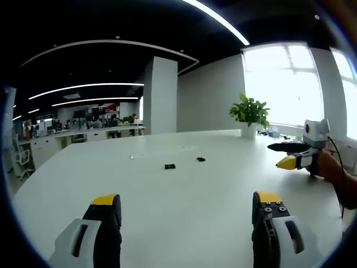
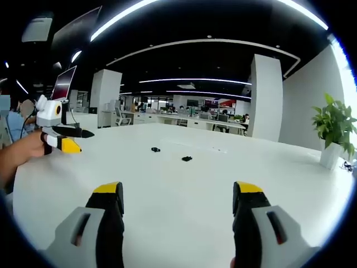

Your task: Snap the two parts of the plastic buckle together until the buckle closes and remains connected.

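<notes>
Two small black plastic buckle parts lie apart on the white tabletop: one buckle half [image 1: 170, 166] and the other buckle half [image 1: 201, 159], well separated, toward the middle of the surface and nearer its far edge than the near one. Seen again in the right gripper view as one piece [image 2: 155, 149] and another [image 2: 187, 158], likewise unjoined, too small to tell which is the socket and which the prong. Nothing of the task done so far, judging by this: neither piece picked up, no snapping begun, everything left. Left gripper [image 1: 187, 209] with yellow-tipped black jaws spread wide, holding nothing, hovering over the near edge of the large white table [image 1: 167, 206], well short of the pieces. Right gripper [image 2: 177, 198] equally wide open and empty, also near the table's edge; visible too from the other side [image 1: 290, 156], held in a hand [image 1: 329, 167]. Beyond, a potted green plant in a white pot [image 1: 250, 114] at the far corner by bright windows, and office desks [image 2: 184, 120] behind. Probably next: reaching in, one piece per gripper.
</notes>
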`<state>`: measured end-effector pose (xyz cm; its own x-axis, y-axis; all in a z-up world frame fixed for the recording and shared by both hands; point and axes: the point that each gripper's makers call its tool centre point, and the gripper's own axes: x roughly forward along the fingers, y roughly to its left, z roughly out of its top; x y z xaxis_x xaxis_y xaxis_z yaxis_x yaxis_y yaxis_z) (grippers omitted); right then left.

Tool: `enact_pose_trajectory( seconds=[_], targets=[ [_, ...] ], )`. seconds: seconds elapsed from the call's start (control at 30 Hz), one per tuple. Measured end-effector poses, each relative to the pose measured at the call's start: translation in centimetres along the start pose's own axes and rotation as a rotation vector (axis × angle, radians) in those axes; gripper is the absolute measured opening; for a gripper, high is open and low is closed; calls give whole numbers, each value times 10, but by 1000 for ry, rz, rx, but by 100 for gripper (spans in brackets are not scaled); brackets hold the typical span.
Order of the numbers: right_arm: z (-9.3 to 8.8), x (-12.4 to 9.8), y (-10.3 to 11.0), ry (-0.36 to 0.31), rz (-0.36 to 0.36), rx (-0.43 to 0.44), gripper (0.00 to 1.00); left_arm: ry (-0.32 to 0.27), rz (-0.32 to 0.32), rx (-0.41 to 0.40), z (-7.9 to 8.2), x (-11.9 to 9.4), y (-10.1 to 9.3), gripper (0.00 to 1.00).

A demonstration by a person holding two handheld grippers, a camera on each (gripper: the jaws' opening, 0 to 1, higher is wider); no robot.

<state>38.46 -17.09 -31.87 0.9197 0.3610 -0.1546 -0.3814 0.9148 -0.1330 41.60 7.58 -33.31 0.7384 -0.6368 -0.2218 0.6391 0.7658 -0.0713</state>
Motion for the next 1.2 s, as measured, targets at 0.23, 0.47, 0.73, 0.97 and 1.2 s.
enact_pose_trajectory(
  seconds=[0.23, 0.47, 0.73, 0.97, 1.2],
  targets=[
    [-1, 0, 0, -3, 5, 24, 79, -9, -25, -48, -1, 1, -4, 99],
    [-6, 1, 9, 32, 36, 32, 83, -26, -48, -53, 5, -3, -12, 99],
    [-7, 6, 10, 69, 35, -7, 84, -19, -69, -57, 5, -1, -12, 98],
    [-1, 8, 7, 61, 32, 19, 83, 3, -77, -67, 1, 1, -6, 98],
    [-2, 6, 2, 61, 14, 21, 85, 2, -77, -68, 4, 2, -7, 99]
  ],
)
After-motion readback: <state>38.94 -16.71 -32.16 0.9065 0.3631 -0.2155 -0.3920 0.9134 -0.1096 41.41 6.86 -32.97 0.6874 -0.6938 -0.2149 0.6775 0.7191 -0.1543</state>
